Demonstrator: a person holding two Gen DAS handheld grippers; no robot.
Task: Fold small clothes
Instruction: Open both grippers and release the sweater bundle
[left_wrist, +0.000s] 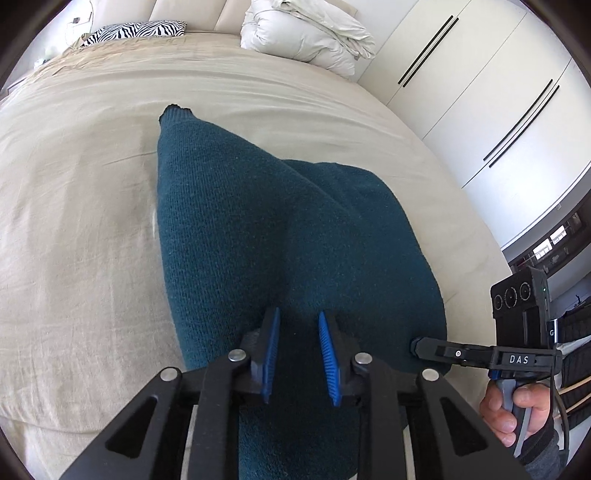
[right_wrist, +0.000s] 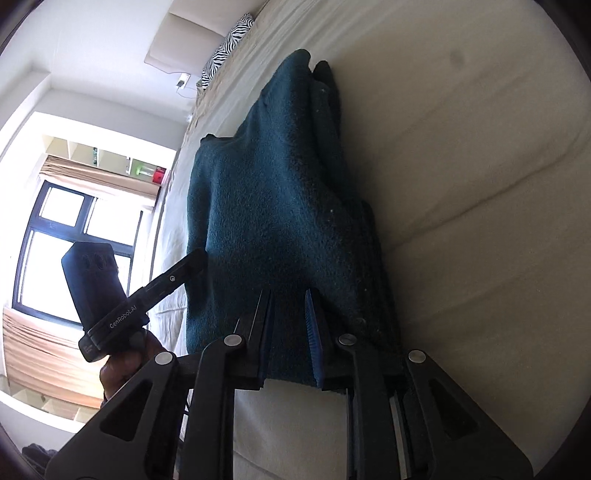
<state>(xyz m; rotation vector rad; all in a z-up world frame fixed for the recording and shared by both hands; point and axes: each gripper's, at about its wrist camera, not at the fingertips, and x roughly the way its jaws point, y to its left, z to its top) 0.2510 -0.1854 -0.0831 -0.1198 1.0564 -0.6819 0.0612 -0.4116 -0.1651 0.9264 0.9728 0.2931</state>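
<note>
A dark teal knit garment (left_wrist: 280, 229) lies lengthwise on the beige bed sheet (left_wrist: 81, 229), partly lifted at its near end. My left gripper (left_wrist: 298, 317) has its blue pads closed on the cloth's near edge. My right gripper (left_wrist: 415, 347) shows in the left wrist view, clamped on the garment's right near corner. In the right wrist view the garment (right_wrist: 269, 206) hangs draped from my right gripper (right_wrist: 288, 295), whose pads pinch its edge. My left gripper (right_wrist: 199, 258) bites the cloth's other corner there.
A crumpled white duvet (left_wrist: 310, 33) and a zebra-print pillow (left_wrist: 136, 31) lie at the head of the bed. White wardrobe doors (left_wrist: 498, 92) stand along the right. A window (right_wrist: 74, 240) is at the left in the right wrist view.
</note>
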